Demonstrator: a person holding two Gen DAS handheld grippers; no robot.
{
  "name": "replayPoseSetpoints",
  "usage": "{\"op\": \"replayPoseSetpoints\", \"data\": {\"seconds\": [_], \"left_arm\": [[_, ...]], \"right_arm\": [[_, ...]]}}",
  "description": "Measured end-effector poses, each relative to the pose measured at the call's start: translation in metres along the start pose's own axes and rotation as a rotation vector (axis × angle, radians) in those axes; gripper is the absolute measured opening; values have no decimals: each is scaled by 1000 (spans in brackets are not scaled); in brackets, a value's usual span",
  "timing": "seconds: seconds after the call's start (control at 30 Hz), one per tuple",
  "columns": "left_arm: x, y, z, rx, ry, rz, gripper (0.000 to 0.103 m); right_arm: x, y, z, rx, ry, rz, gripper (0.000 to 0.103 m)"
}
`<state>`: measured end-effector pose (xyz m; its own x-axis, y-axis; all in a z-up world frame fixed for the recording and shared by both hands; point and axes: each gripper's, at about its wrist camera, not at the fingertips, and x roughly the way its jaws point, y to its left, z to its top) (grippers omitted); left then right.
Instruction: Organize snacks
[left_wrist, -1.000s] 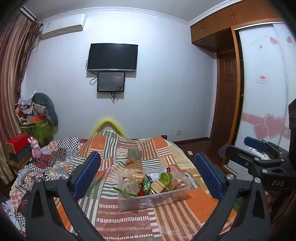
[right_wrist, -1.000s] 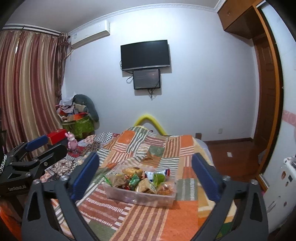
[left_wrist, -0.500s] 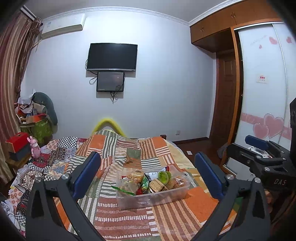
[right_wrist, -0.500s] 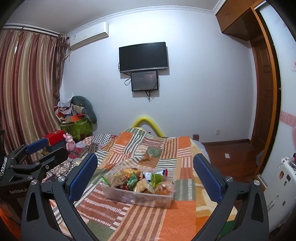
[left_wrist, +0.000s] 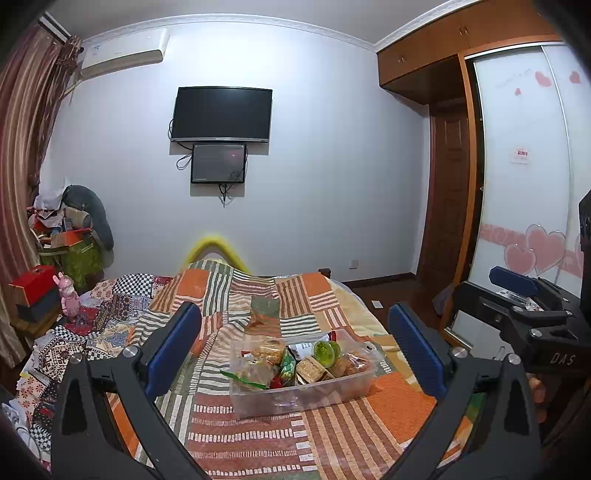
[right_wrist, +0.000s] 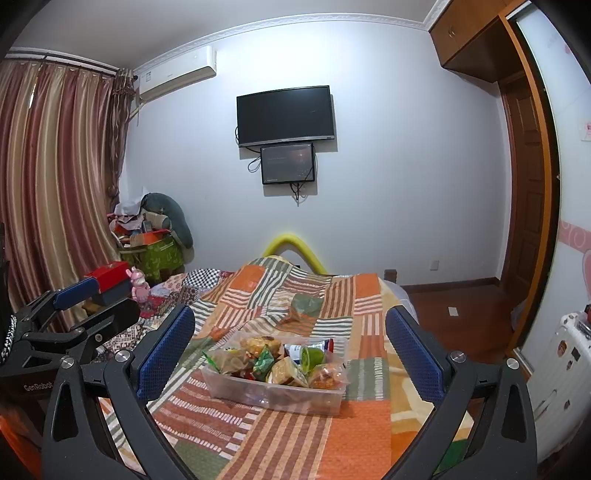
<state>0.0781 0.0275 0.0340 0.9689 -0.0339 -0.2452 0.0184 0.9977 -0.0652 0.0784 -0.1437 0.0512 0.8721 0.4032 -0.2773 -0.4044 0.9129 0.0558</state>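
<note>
A clear plastic bin full of wrapped snacks stands on the patchwork bedspread; it also shows in the right wrist view. Among the snacks lies a green cup, which the right wrist view shows too. My left gripper is open and empty, held well back from the bin. My right gripper is open and empty, also held back from the bin. Each gripper shows at the edge of the other's view: the right one, the left one.
The patchwork bedspread covers the bed. A red box and a pink toy sit at the left bedside. A cluttered green bag stands by the curtain. A wardrobe and wooden floor lie to the right.
Both grippers have tilted up slightly, so the bin sits a little lower in each view. Both stay open and empty.
</note>
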Motion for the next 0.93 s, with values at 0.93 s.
{"op": "replayPoseSetpoints", "data": {"seconds": [0.93], "left_arm": [[1, -2, -2, 7, 15, -35, 103]], "right_arm": [[-3, 2, -2, 8, 5, 0, 103]]}}
